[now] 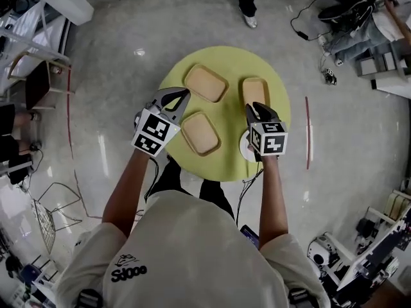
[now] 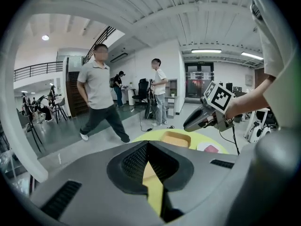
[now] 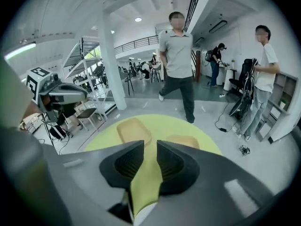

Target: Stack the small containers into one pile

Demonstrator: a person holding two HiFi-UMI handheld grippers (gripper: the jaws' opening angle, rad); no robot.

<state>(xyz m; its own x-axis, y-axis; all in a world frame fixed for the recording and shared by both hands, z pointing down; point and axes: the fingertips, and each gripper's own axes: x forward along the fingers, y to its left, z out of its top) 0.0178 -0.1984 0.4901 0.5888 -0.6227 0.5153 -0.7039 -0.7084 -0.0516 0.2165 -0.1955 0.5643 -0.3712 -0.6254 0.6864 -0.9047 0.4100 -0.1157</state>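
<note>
Three shallow tan containers lie apart on the round yellow-green table (image 1: 225, 59): one at the far middle (image 1: 205, 83), one at the far right (image 1: 255, 92), and one near the middle (image 1: 200, 133). My left gripper (image 1: 182, 97) hovers over the table's left edge beside the near container, and its jaws (image 2: 147, 144) meet at the tips with nothing held. My right gripper (image 1: 252, 108) hangs just short of the far right container. Its jaws (image 3: 150, 142) stand slightly apart with only tabletop showing between them. Two containers (image 3: 134, 130) (image 3: 182, 141) lie ahead of it.
A white disc with a pink patch (image 1: 244, 148) lies at the table's near right edge, under my right gripper. People stand on the floor beyond the table (image 3: 178, 65) (image 3: 261, 74). Chairs, cables and equipment ring the room (image 1: 359, 18).
</note>
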